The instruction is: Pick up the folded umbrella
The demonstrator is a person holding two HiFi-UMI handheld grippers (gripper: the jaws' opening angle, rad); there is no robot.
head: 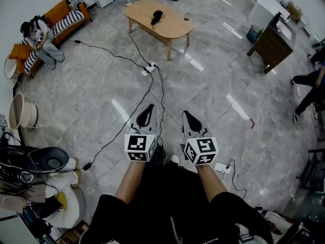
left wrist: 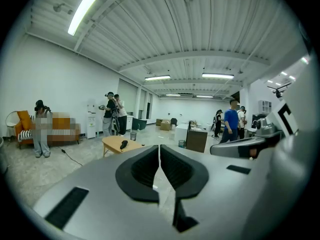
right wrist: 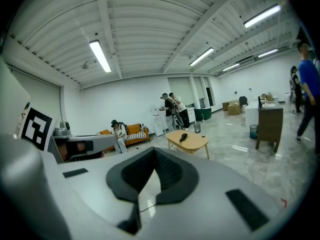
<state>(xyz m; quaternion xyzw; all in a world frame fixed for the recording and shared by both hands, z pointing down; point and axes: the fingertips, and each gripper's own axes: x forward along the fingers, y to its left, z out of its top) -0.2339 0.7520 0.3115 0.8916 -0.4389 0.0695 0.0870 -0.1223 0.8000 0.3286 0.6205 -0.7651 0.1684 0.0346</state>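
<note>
Two hand-held grippers, low centre of the head view. Left gripper (head: 150,107): jaws pressed together, nothing between them; cube carries black-and-white square markers. Folded umbrella (head: 156,17): black, lying on the oval wooden table (head: 175,29), upper centre, well apart from both grippers. Right gripper (head: 186,114): jaws likewise together, empty; marker cube as left.
</note>
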